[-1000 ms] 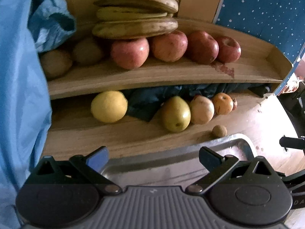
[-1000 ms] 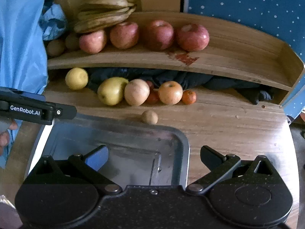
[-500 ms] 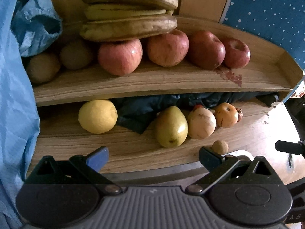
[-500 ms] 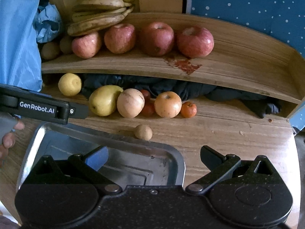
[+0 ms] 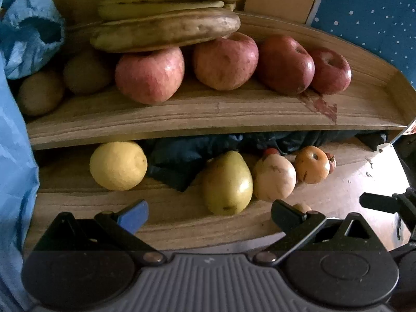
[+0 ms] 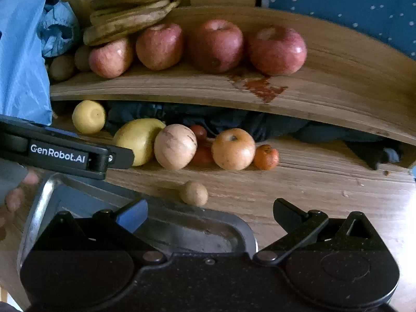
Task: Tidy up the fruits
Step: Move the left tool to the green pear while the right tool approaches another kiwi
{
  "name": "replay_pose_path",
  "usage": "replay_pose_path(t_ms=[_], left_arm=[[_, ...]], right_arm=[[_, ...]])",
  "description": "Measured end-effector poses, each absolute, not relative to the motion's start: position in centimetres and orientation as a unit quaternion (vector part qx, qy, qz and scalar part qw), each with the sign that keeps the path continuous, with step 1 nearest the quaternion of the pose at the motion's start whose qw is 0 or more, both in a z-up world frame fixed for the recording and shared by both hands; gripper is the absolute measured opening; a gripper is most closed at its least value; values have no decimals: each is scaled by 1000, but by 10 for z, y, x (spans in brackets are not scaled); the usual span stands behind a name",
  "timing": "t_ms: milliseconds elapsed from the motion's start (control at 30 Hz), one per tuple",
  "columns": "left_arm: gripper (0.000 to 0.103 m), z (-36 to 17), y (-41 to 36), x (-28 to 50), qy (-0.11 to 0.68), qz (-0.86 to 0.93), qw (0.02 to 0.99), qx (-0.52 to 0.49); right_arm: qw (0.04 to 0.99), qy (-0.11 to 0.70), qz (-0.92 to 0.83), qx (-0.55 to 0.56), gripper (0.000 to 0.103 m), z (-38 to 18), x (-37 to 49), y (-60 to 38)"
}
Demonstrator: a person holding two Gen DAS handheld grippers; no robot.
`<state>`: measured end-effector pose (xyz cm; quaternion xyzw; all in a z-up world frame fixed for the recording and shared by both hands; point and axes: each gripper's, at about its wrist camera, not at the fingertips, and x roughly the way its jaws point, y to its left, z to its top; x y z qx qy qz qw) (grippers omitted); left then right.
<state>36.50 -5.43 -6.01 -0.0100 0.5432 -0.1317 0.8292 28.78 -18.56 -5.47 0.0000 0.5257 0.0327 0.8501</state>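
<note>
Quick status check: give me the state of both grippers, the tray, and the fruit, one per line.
Left gripper: open, holding nothing.
Right gripper: open, holding nothing.
Metal tray: on the table, no fruit visible inside.
Bananas: stacked on the upper shelf, resting on the apples.
Red apples: four in a row on the upper shelf.
Green pear: lying on the table.
Lemon: on the table, apart from the pear.

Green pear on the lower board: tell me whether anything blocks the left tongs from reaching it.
Nothing visible does. The left tongs are open and empty, with bare wood between them and the green pear. A pale round fruit touches the pear's right side, crowding that finger.
</note>
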Motion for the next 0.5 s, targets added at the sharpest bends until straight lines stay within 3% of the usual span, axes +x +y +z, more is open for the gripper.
replay_pose_path(t_ms=[500], left_arm=[[100,-71,-52,380,554,-138,821,-33]], right_arm=[[843,535,50,-4,88,-69,308,-183]])
